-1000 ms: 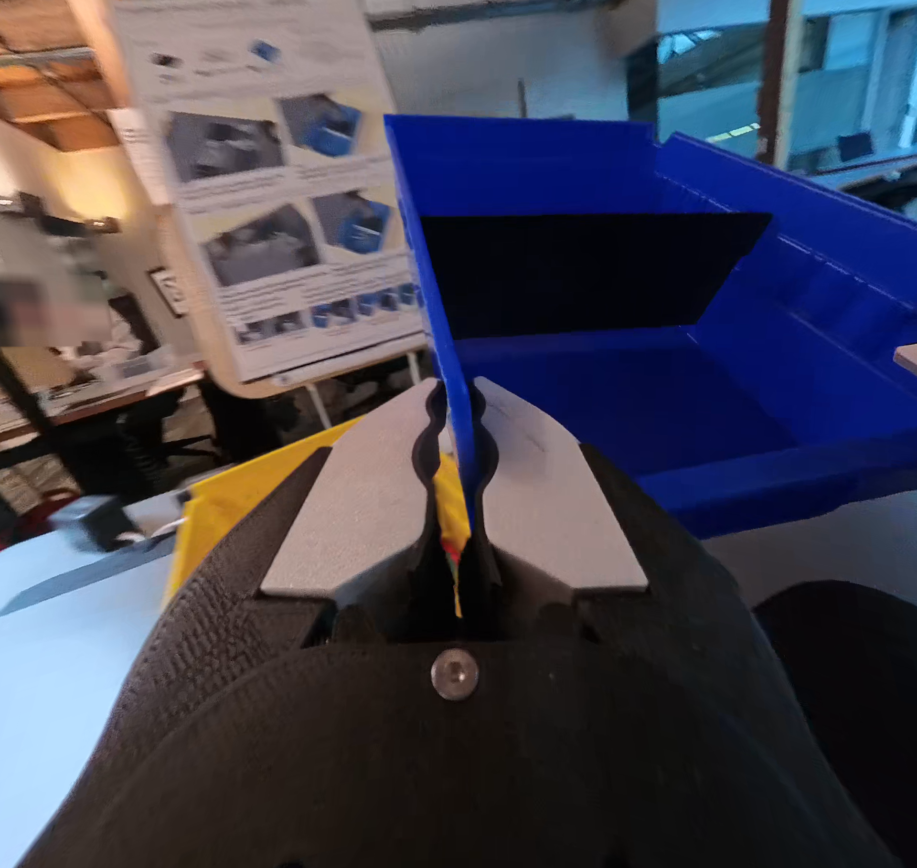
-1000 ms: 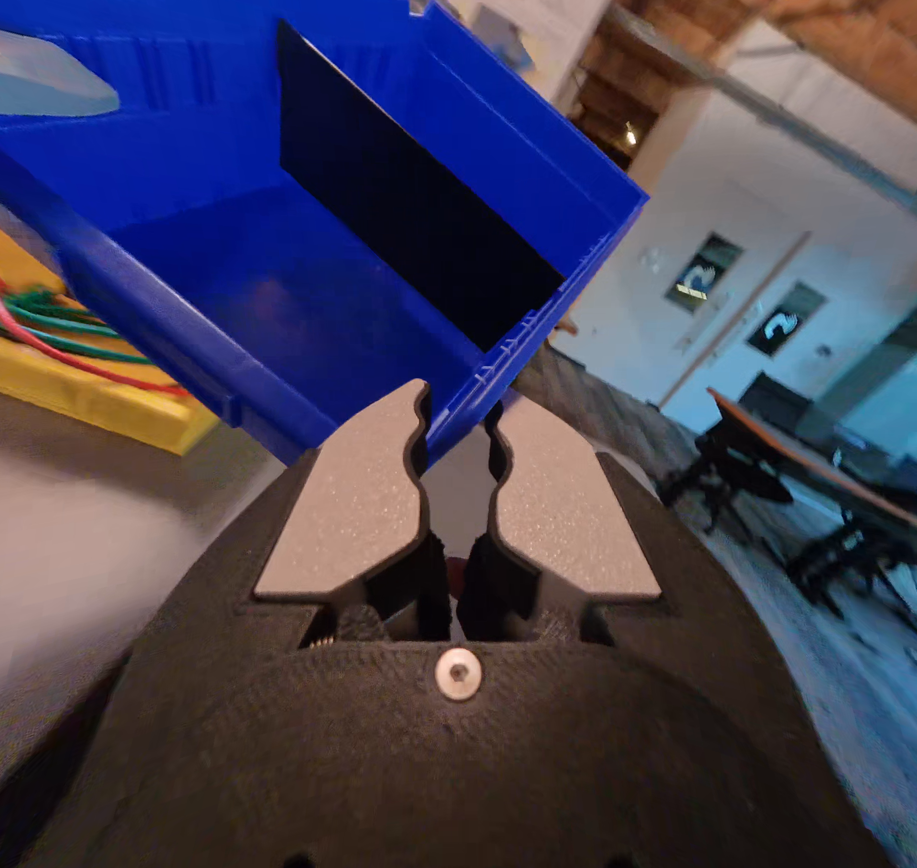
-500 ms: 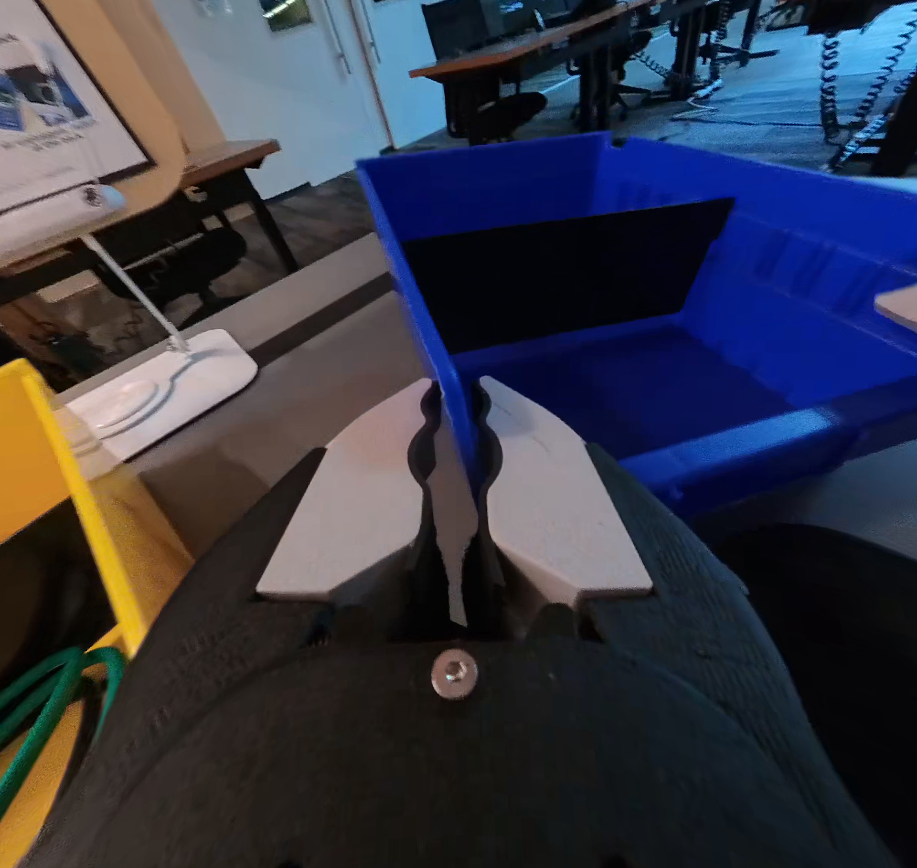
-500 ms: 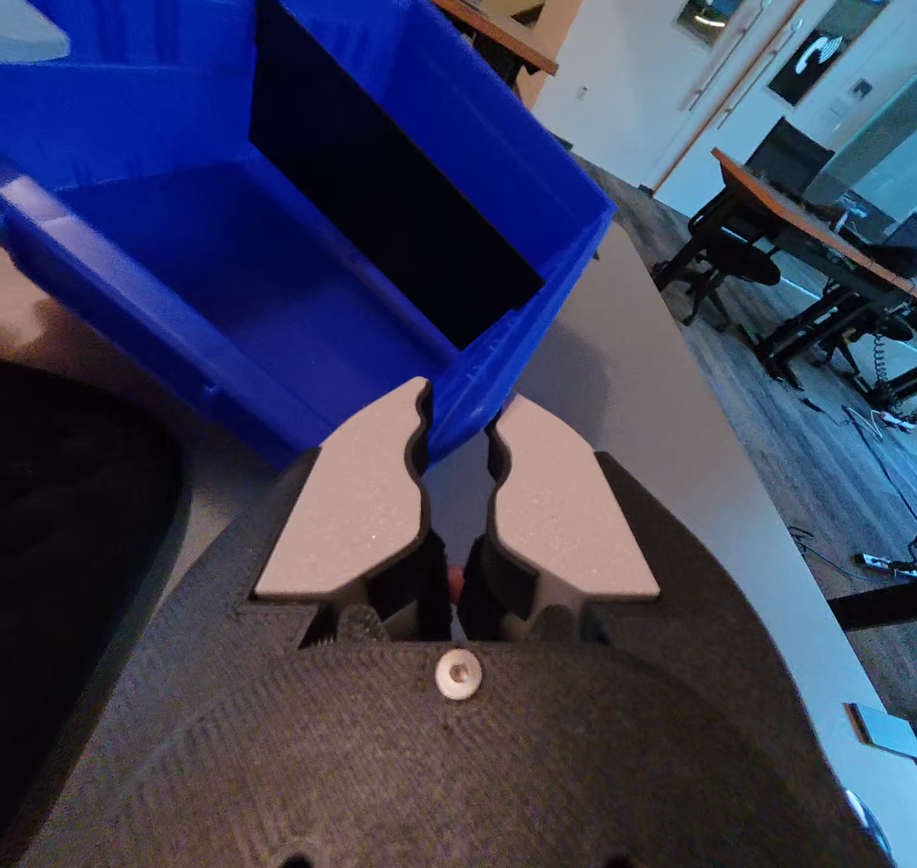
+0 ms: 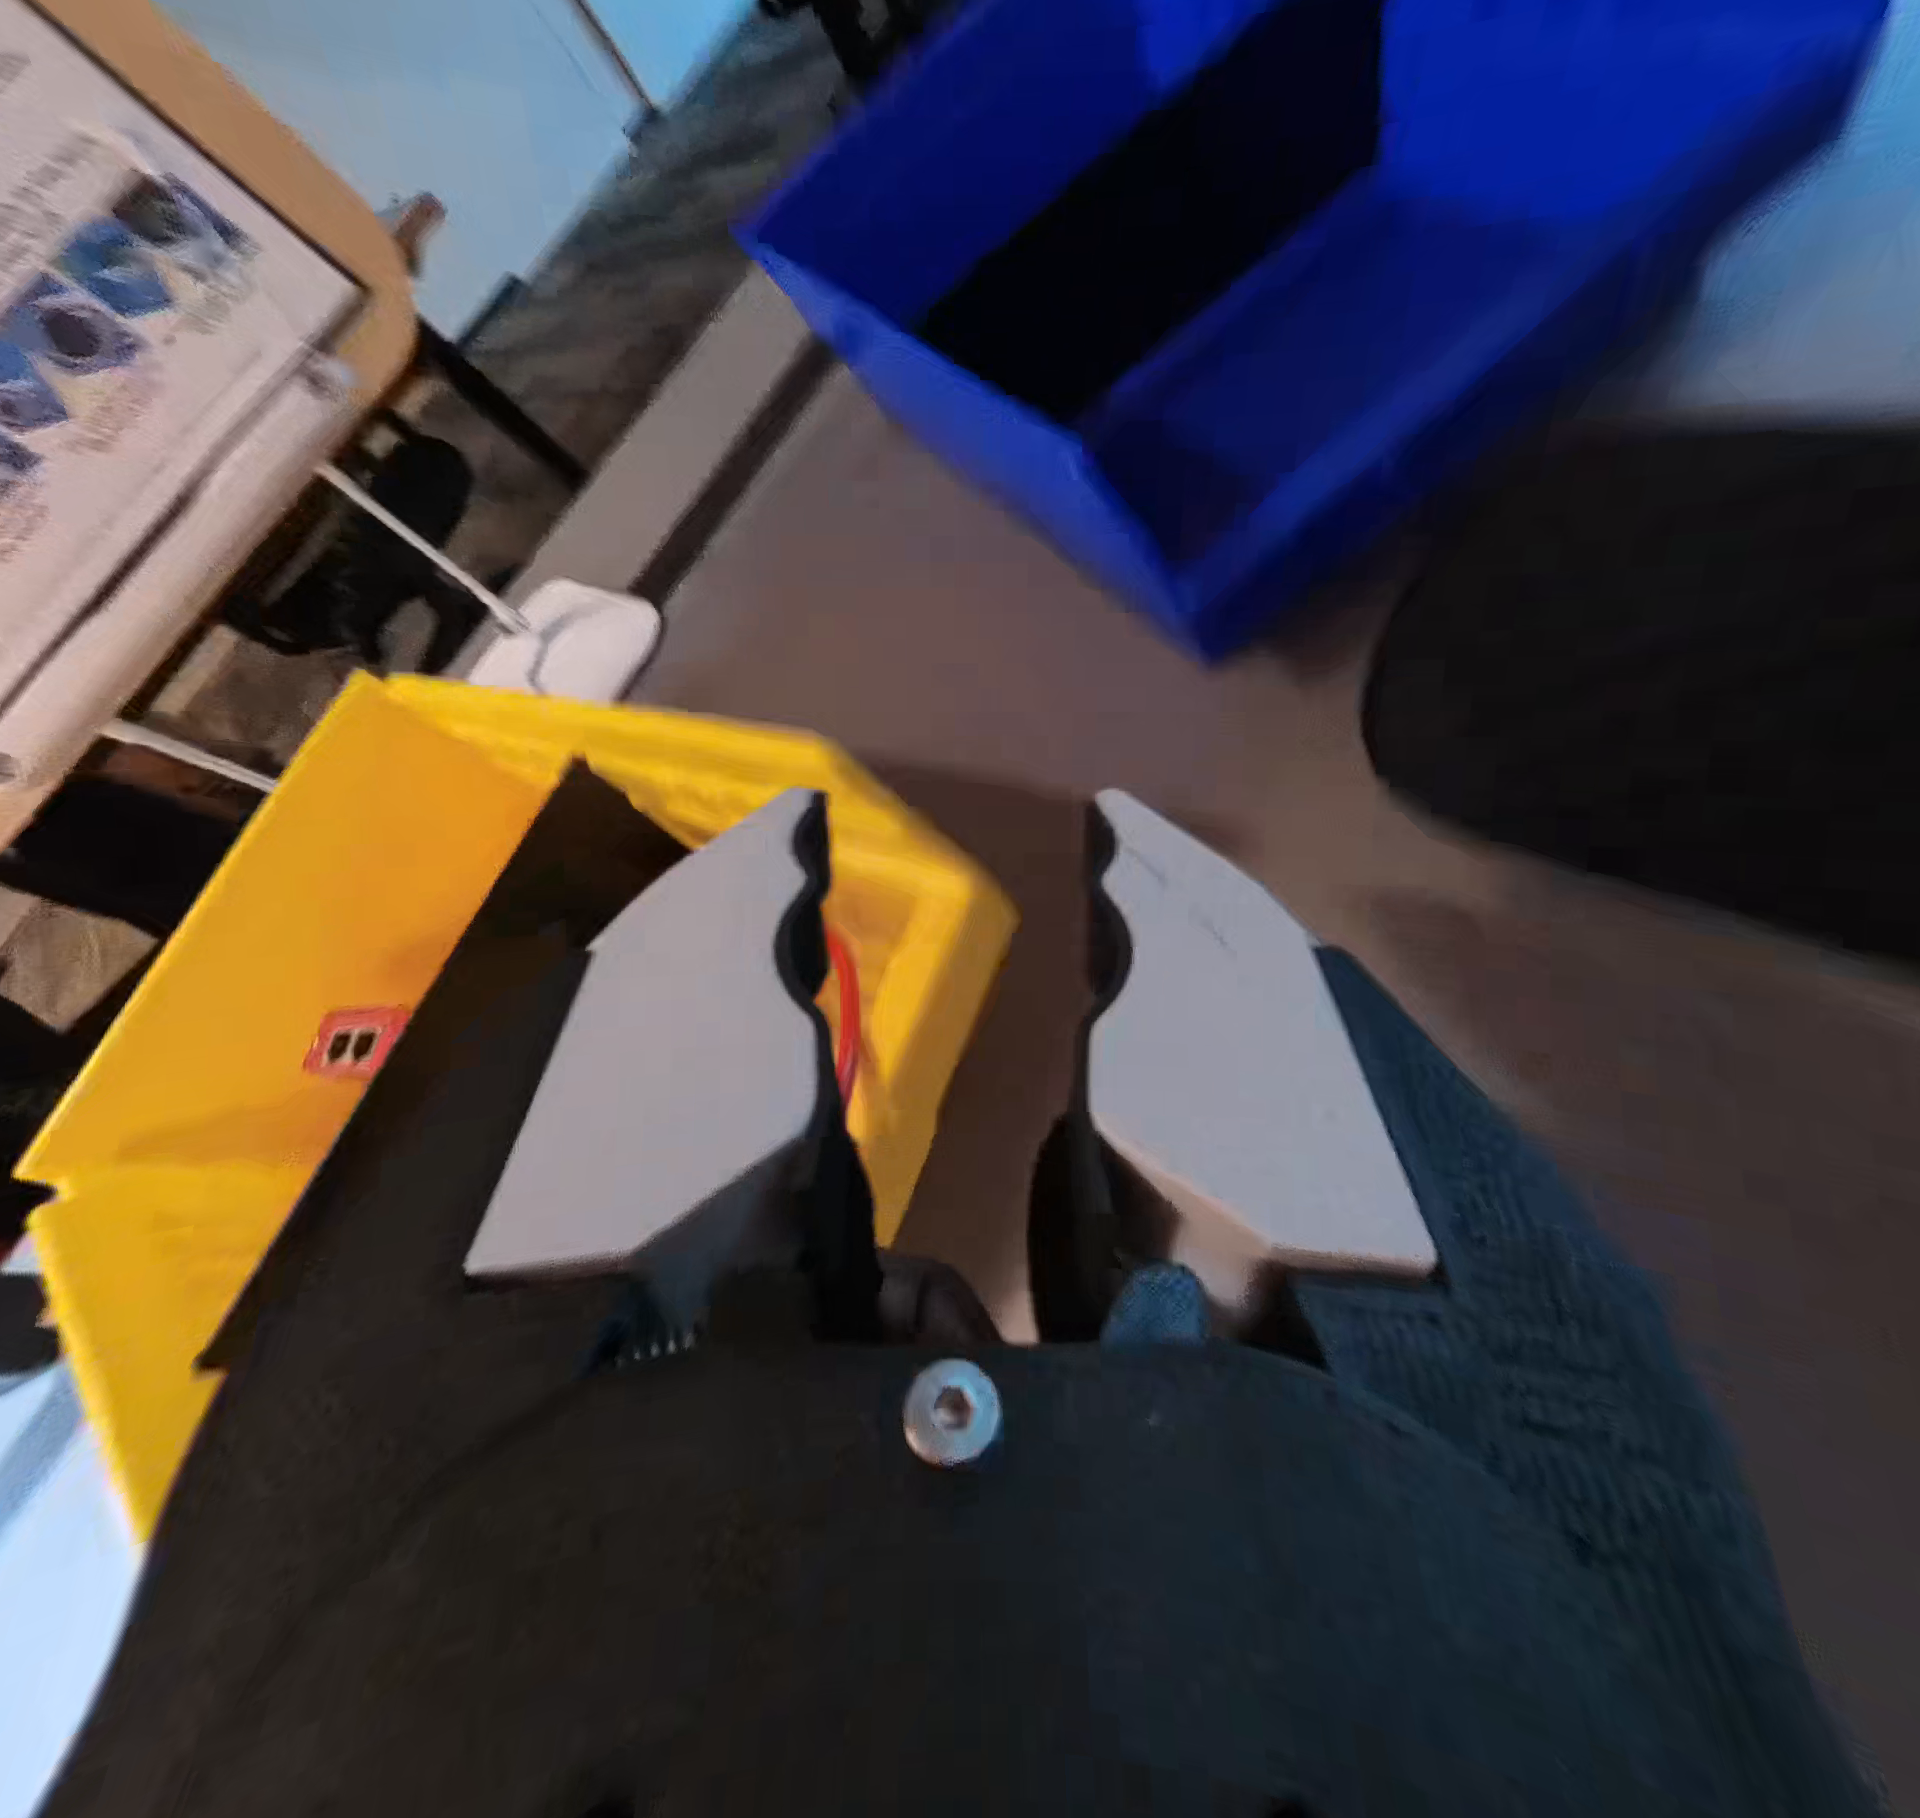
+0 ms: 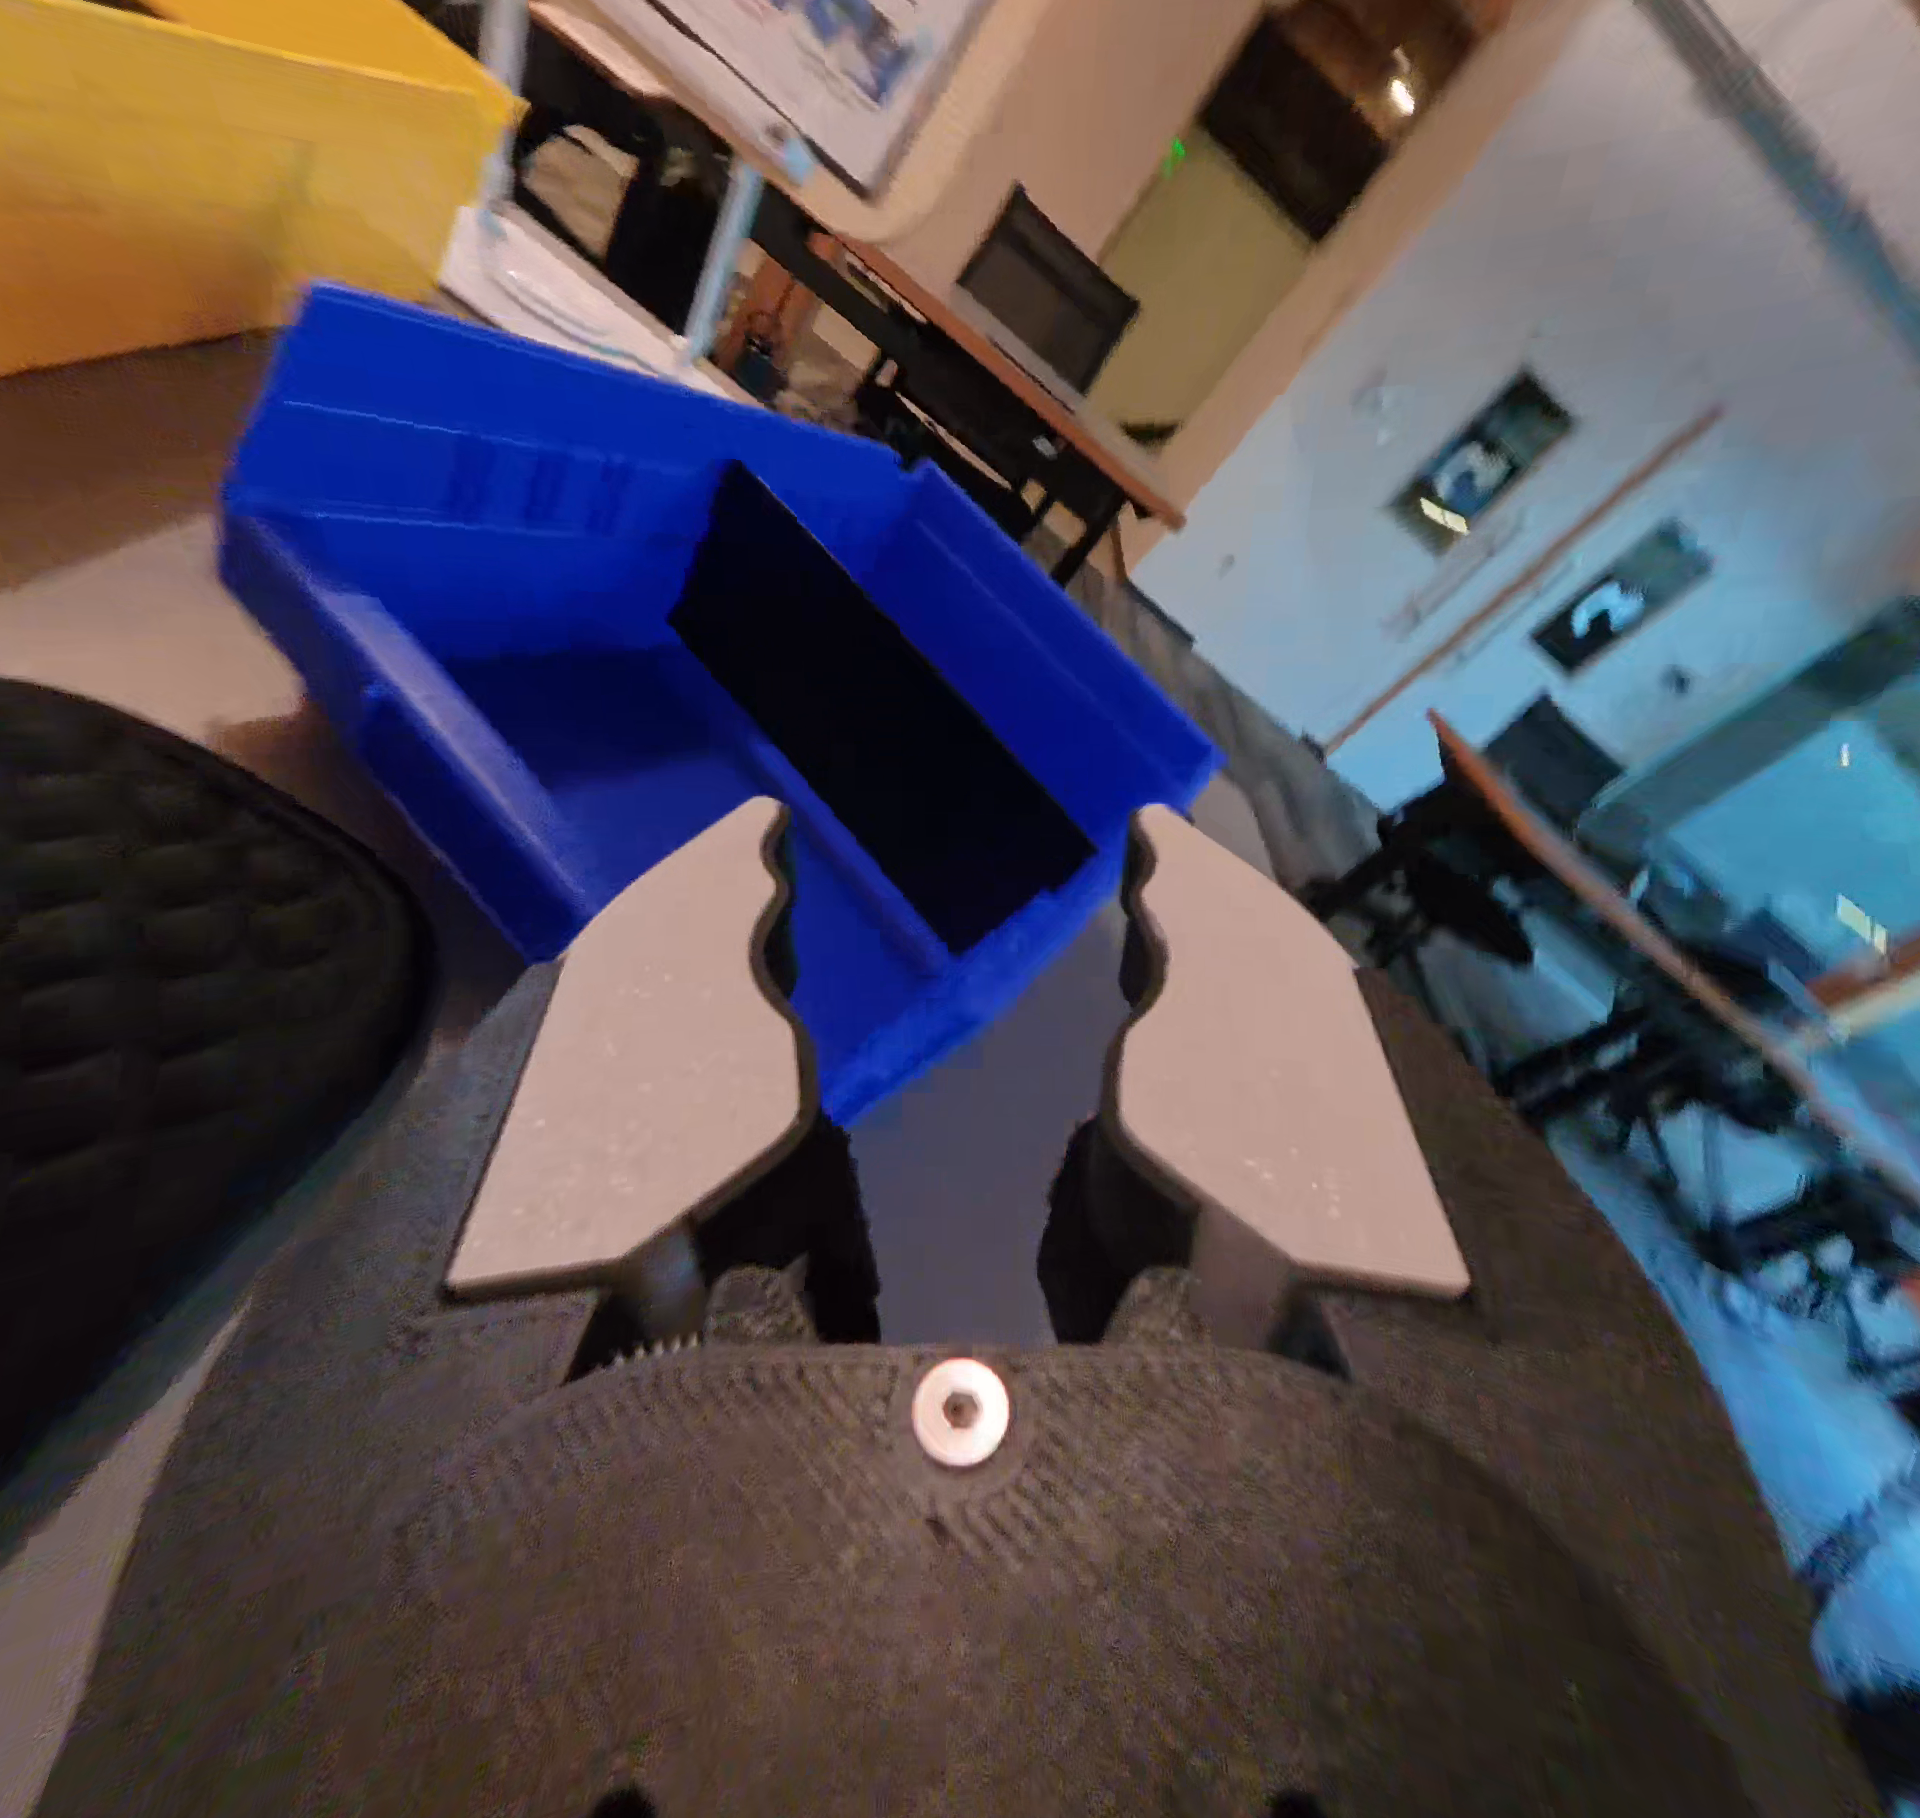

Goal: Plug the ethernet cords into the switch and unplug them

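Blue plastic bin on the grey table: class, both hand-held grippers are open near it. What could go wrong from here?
1. The blue plastic bin sits close to the grey table's far edge; a nudge from the right hand-held gripper might push it off.
2. The left hand-held gripper hangs over the yellow plastic bin, where its red cable could snag.

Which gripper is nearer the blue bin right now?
Right. The right gripper is open right at the blue bin's near corner; the left gripper is open well back, beside the yellow bin.
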`<action>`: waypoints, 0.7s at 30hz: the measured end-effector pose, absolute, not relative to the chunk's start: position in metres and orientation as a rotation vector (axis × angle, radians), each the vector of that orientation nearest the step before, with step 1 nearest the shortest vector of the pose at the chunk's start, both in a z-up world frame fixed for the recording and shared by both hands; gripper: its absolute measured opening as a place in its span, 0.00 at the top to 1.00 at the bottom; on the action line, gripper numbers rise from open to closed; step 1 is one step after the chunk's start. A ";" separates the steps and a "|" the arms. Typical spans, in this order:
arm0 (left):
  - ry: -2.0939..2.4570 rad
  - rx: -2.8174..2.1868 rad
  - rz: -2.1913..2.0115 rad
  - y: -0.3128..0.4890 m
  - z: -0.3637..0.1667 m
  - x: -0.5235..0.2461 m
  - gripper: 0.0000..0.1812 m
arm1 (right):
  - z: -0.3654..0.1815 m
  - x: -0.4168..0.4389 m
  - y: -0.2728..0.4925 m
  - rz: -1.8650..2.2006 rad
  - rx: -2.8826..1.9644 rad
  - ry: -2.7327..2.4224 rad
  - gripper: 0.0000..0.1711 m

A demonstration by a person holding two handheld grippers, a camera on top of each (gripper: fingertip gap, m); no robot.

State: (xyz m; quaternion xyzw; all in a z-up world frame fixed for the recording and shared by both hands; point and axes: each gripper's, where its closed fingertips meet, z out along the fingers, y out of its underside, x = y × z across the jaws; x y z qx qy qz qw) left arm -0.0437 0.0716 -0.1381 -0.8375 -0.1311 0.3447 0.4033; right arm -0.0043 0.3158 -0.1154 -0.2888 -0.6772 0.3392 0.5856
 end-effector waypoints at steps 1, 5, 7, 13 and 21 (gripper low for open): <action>-0.278 -2.212 0.826 0.059 -0.152 -0.034 0.79 | -0.114 -0.004 0.300 0.795 -0.609 -1.617 0.68; -0.291 -2.386 0.860 0.018 -0.184 -0.035 0.80 | -0.148 -0.014 0.236 0.747 -0.454 -1.915 0.68; -0.306 -2.435 0.965 0.004 -0.191 -0.046 0.79 | -0.183 -0.018 0.229 0.565 -0.442 -2.104 0.64; -0.191 -2.476 1.080 -0.001 -0.198 -0.068 0.77 | -0.206 -0.035 0.227 0.418 -0.435 -2.195 0.69; -0.158 -2.671 1.320 -0.030 -0.224 -0.106 0.81 | -0.222 -0.051 0.223 0.370 -0.414 -2.336 0.78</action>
